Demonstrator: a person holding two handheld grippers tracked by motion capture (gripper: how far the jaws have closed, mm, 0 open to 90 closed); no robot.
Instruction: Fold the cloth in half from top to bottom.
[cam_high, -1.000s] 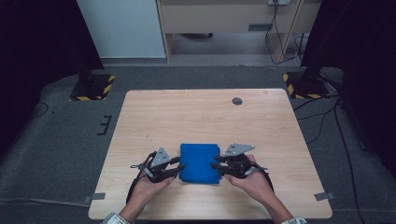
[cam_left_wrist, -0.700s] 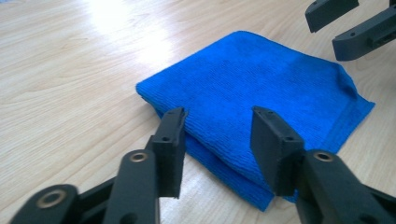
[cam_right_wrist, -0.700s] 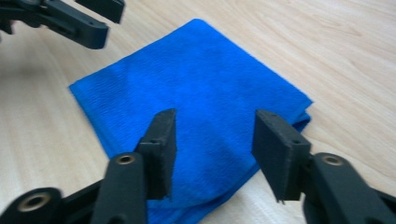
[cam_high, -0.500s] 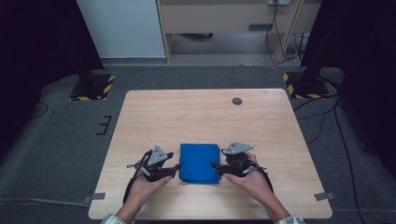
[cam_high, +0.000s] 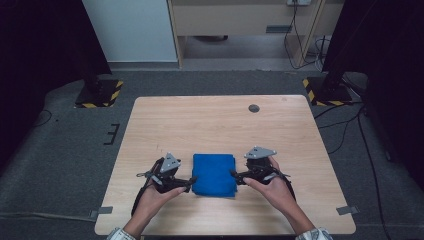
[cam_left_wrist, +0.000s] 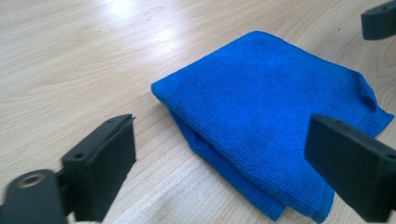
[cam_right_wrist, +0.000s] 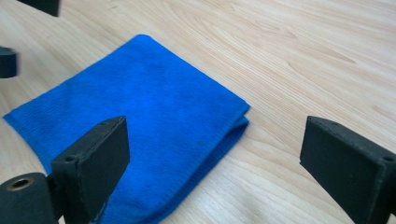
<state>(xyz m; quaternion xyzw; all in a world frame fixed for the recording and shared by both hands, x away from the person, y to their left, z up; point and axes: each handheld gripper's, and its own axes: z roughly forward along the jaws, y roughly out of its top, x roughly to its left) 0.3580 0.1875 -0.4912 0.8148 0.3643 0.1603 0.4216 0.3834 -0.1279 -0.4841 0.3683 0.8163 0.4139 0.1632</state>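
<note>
A blue cloth (cam_high: 214, 174) lies flat on the table (cam_high: 220, 125), folded into a neat square. It sits at the near side of the table, at about 6 o'clock from the table's middle. In the left gripper view the blue cloth (cam_left_wrist: 275, 121) shows soft layers stacked at its folded edge. In the right gripper view the blue cloth (cam_right_wrist: 135, 126) has one folded corner that points to about 3 o'clock.

The left tongs (cam_high: 191, 181) are just beside the cloth, at 9 o'clock from it. Their jaws have just been opening and now stand wide — nothing is pinched between them. The cloth lies just in front of the jaws, and they do not press on it.

The right tongs (cam_high: 234, 175) are just beside the cloth too, at 3 o'clock from it. Their jaws have also just been opening and stand wide, with no hold on the cloth.

So the two tongs face each other with the cloth between them. A hand holds each one, and both arms come in from 6 o'clock.

Farther out, a small dark round spot (cam_high: 254, 108) sits in the table at about 1 o'clock from the cloth, well apart from it. Around the table is a grey floor (cam_high: 75, 150) — two black stands with yellow and black stripes (cam_high: 100, 94) stand on it beyond the far corners.
</note>
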